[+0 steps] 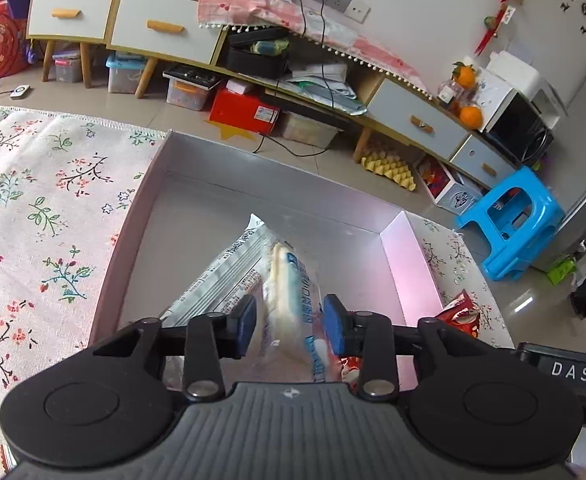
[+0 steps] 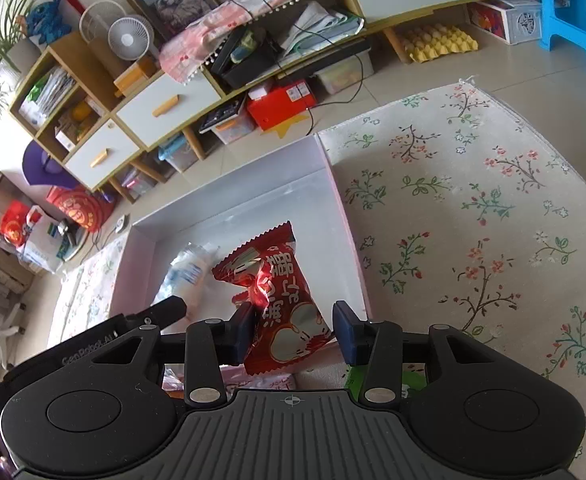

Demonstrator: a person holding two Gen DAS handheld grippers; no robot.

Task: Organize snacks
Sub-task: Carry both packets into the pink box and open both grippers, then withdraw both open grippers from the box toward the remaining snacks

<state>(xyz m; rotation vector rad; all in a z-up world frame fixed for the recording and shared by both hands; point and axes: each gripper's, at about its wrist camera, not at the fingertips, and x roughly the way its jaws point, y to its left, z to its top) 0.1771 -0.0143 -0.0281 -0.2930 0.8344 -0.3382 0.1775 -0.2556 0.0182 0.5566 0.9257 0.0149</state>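
Note:
A shallow pale pink box (image 1: pixel 409 264) lies on a floral cloth. In the left wrist view a white-and-blue wrapped snack (image 1: pixel 293 280) lies in the box beside a white printed packet (image 1: pixel 221 276). My left gripper (image 1: pixel 291 324) straddles the white-and-blue snack with its blue pads slightly apart, not squeezing it. In the right wrist view a red snack packet (image 2: pixel 277 300) stands tilted inside the box (image 2: pixel 253 168) near its right wall. My right gripper (image 2: pixel 293 330) is open around it, with a gap at the right pad. The white-and-blue snack (image 2: pixel 189 272) shows to its left.
The floral cloth (image 2: pixel 473 220) spreads to both sides of the box. A green packet (image 2: pixel 357 380) and a pink one (image 2: pixel 261 380) lie under my right gripper. A low cabinet (image 1: pixel 165 28) with drawers and a blue stool (image 1: pixel 513 220) stand on the tiled floor behind.

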